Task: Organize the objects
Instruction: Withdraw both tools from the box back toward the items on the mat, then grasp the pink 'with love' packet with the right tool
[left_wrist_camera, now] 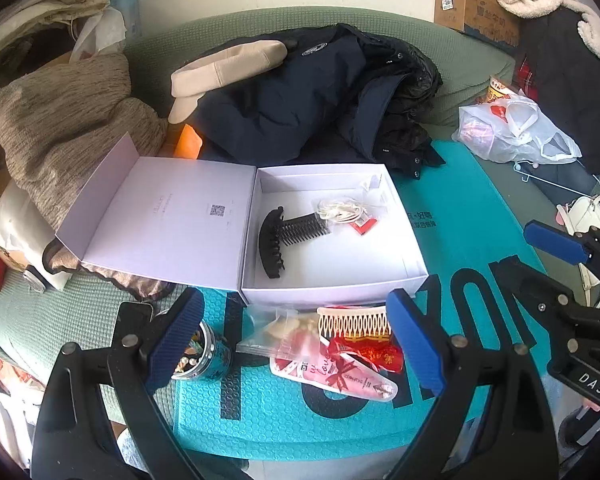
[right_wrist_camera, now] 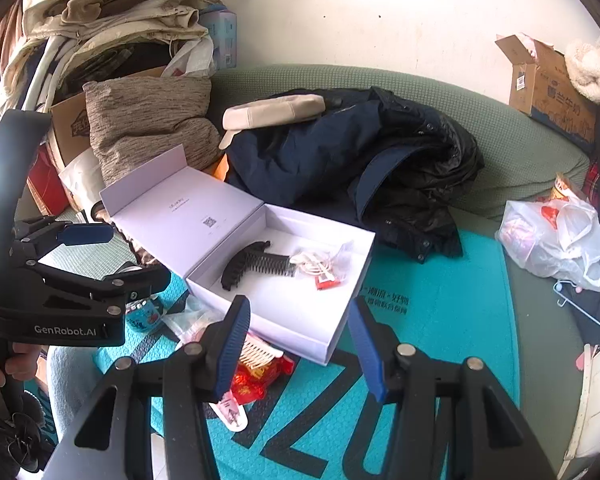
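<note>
Teal mat (left_wrist_camera: 460,240); left tool (right_wrist_camera: 88,236) reads "GenRobot.AI", jaws apart.

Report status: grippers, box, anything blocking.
Left gripper open, right gripper open, both empty. White box open, black hair claw inside. Cream comb outside, unobstructed.

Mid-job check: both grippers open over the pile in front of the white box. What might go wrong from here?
1. The cream comb lies partly on the red wrapper and pink pouch, so the left hand-held gripper may pinch several at once.
2. The open jar sits by its left finger and could tip, spilling.
3. The white box could get nudged.
</note>
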`<state>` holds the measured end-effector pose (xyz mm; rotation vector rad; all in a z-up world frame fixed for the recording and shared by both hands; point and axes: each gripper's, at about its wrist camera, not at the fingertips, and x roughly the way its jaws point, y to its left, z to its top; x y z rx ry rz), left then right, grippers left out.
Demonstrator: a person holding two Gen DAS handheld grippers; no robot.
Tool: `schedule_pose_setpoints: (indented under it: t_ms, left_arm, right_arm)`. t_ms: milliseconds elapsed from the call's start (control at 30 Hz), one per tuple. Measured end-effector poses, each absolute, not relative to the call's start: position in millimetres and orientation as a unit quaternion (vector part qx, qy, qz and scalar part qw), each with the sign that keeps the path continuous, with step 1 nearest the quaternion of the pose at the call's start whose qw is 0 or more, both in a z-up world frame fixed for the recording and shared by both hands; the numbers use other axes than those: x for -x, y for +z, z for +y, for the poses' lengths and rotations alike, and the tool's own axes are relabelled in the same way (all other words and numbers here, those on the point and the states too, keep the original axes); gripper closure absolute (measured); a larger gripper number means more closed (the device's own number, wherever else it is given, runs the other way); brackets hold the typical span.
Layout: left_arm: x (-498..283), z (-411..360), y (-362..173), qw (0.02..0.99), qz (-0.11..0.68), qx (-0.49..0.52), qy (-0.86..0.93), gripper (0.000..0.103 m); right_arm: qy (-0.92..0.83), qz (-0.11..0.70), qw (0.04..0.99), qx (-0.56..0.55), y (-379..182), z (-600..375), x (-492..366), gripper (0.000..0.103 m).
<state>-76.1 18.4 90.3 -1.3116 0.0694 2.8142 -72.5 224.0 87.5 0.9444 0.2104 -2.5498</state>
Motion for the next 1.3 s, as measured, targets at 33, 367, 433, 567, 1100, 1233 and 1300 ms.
schedule_pose_setpoints:
  t_ms: [33,367,433,567,1100,1233,1300]
  left_arm:
    - [73,17,87,0.019,0.020,0.425,0.905,0.011]
    - [53,2,57,0.020,0.004,0.449,0.893,0.011]
    - [50,0,49,0.021,-0.001,0.455,0.890,0.011]
    - [43,-4,32,0.026,-0.012,0.468,0.883,0.011]
    - [23,-16,-24,0.027,-0.036,0.487,0.872,0.011]
    - [22,-25,-38,0.029,-0.050,0.494,0.868,0.011]
    - [20,-30,-44,0.032,-0.058,0.497,0.865,0.011]
  right_arm:
    - [-0.914,0.075,0.207,-0.341,84,223,70,0.052]
    - [-0.900,0.055,0.223,-0.370,51,213,55,0.052]
    - [-0.897,0.051,0.226,-0.377,43,211,53,0.052]
    - [-0.890,0.044,0.233,-0.389,29,208,51,0.052]
    - [-0.865,0.028,0.246,-0.436,-31,203,44,0.052]
    - [-0.854,0.016,0.258,-0.451,-49,198,43,0.052]
    - [-0.849,0.017,0.264,-0.456,-57,193,44,0.052]
